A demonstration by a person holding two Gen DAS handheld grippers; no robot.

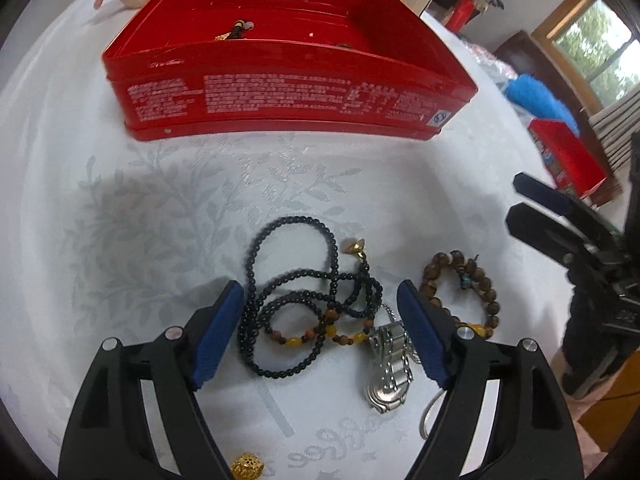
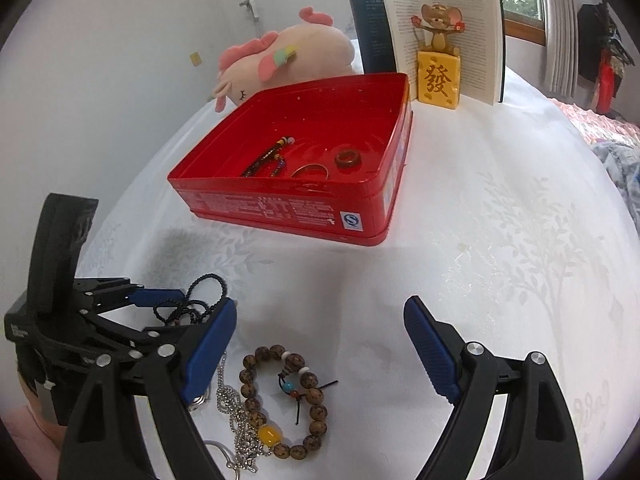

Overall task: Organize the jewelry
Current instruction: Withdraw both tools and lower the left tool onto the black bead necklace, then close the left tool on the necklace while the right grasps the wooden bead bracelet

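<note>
A red tin box (image 1: pixel 280 96) stands open on the white tablecloth; it also shows in the right wrist view (image 2: pixel 280 212) and holds a beaded string (image 2: pixel 266 158), a thin ring (image 2: pixel 310 171) and a brown ring (image 2: pixel 348 159). My left gripper (image 1: pixel 320 300) is open and straddles a black bead necklace (image 1: pixel 304 280); it also shows in the right wrist view (image 2: pixel 182 298). A silver watch (image 1: pixel 386 368) lies by its right finger. A brown bead bracelet (image 1: pixel 468 292) lies to the right. My right gripper (image 2: pixel 320 316) is open above that bracelet (image 2: pixel 284 400), beside a silver chain (image 2: pixel 236 412).
A gold bead (image 1: pixel 247 466) lies near the left gripper's base. A plush toy (image 2: pixel 288 60), an open book (image 2: pixel 440 36) and a mouse figure on a yellow block (image 2: pixel 438 64) stand behind the box. A red box (image 1: pixel 568 156) and blue cloth (image 1: pixel 536 96) sit off the right edge.
</note>
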